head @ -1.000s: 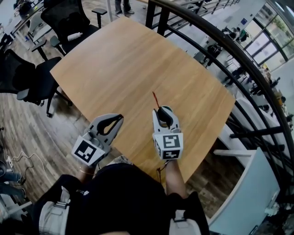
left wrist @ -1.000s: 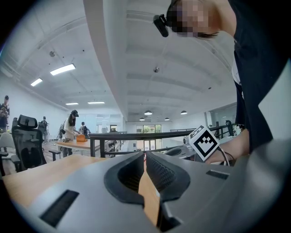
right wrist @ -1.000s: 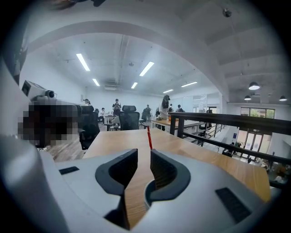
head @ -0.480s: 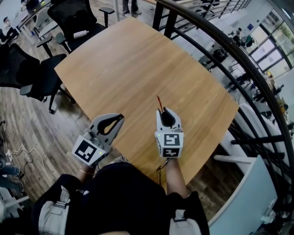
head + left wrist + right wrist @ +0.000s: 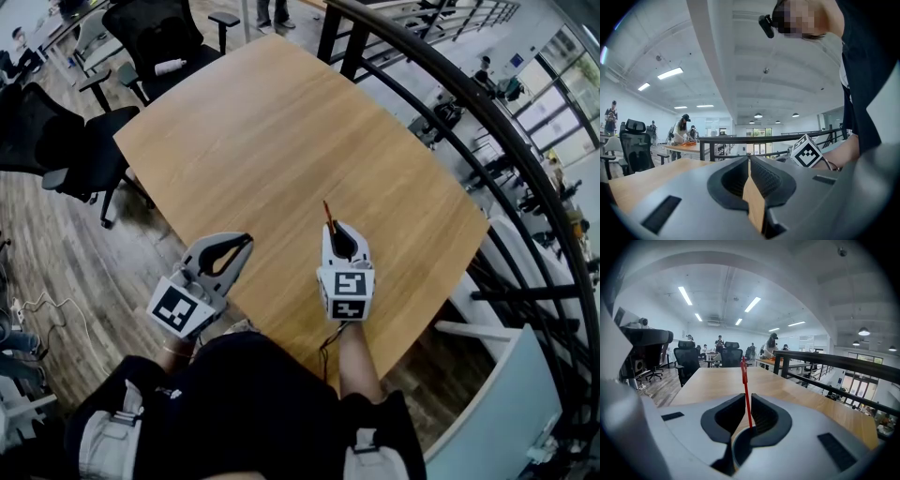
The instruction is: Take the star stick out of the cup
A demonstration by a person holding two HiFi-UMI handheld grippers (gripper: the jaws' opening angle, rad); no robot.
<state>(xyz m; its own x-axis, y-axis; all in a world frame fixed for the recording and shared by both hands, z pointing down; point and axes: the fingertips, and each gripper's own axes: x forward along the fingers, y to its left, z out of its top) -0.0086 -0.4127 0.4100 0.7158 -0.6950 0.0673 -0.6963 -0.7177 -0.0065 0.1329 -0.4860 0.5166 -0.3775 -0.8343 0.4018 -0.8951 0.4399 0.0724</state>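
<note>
As right gripper (image 5: 746, 398) fingers (image 5: 765, 414) pinch it, star stick (image 5: 745, 380) jutting past them

I can read no words, numbers or brands, only coded square markers (image 5: 179, 310) on my left claw (image 5: 246, 239) and right claw (image 5: 337, 225).

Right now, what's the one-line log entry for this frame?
left gripper: shut, empty | right gripper: shut on stick | stick: over table | cup: not in view
</note>
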